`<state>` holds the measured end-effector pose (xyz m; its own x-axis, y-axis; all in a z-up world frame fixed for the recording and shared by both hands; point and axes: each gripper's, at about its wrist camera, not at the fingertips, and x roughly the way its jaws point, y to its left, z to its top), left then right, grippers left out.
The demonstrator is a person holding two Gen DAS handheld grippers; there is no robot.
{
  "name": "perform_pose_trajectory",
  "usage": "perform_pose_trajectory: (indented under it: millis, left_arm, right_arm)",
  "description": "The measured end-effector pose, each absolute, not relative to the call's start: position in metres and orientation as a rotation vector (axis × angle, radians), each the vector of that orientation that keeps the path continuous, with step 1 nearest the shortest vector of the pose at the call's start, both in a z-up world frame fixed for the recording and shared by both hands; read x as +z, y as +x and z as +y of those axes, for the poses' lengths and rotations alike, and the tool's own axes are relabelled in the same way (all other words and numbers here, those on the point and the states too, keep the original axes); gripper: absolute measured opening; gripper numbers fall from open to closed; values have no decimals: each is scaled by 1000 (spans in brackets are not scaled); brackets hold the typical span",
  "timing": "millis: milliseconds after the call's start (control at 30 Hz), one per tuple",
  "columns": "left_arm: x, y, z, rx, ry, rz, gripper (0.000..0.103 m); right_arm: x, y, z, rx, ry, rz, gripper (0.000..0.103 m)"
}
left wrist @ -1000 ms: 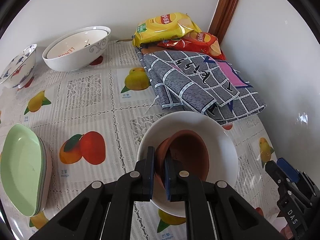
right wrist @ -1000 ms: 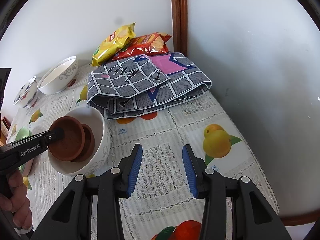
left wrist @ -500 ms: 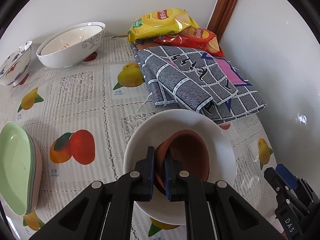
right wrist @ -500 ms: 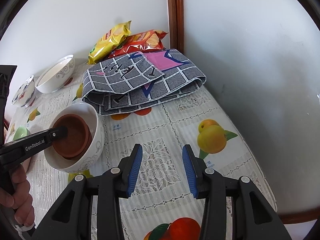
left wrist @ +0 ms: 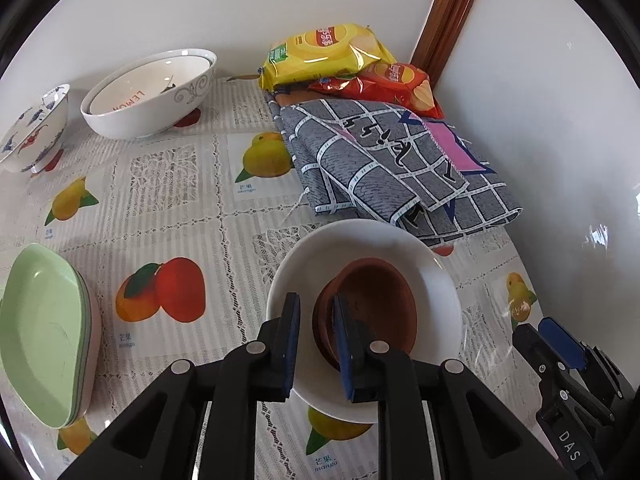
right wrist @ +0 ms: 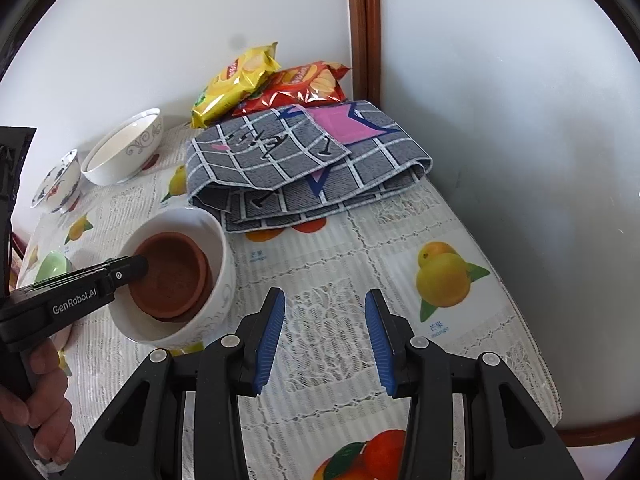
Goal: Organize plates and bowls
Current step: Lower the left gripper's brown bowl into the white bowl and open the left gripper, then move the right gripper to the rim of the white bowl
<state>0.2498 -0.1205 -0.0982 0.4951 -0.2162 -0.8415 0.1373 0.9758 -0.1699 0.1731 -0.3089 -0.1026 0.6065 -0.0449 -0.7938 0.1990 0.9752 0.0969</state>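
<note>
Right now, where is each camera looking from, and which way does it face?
Left wrist: behind the left tool, looking down-forward at the brown dishes in the white bowl; its own fingers and the right tool show.
Right wrist: behind the right tool, facing the corner over the cloth; its fingers, the left tool and a hand show.
Shared: bowl, dishes, cloth, chip bags.

1. Plain white walls [right wrist: 520, 80] meet in a corner.
2. A brown wooden vertical trim strip [right wrist: 365, 28] runs up that corner.
3. The bench wears a white lace-patterned, fruit-printed tablecloth [left wrist: 168, 208].
4. Daylight gleams on the right wall.
</note>
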Motion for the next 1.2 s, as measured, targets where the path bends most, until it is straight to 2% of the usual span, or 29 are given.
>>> perform_pose_trajectory:
  millis: [200,433,533,833,1200]
  left_arm:
    - [-88,247,-104,-204,-102,1003,17]
    - [-99,251,-87,-171,-124,1030,17]
    - [-103,252,-84,-177,-132,1030,24]
    - [-119,260,-92,-193,-108,1067,24]
    - [-129,268,-99,-191,-73,1099,31]
  right_arm:
    - [-92,183,-295,-98,190,894,41]
    - [-94,194,-277,-52,185,900,41]
    - [-99,198,-270,-40,183,915,41]
    - [-121,215,-262,-41,196,970,35]
    - [-133,227,-259,-73,160,1037,35]
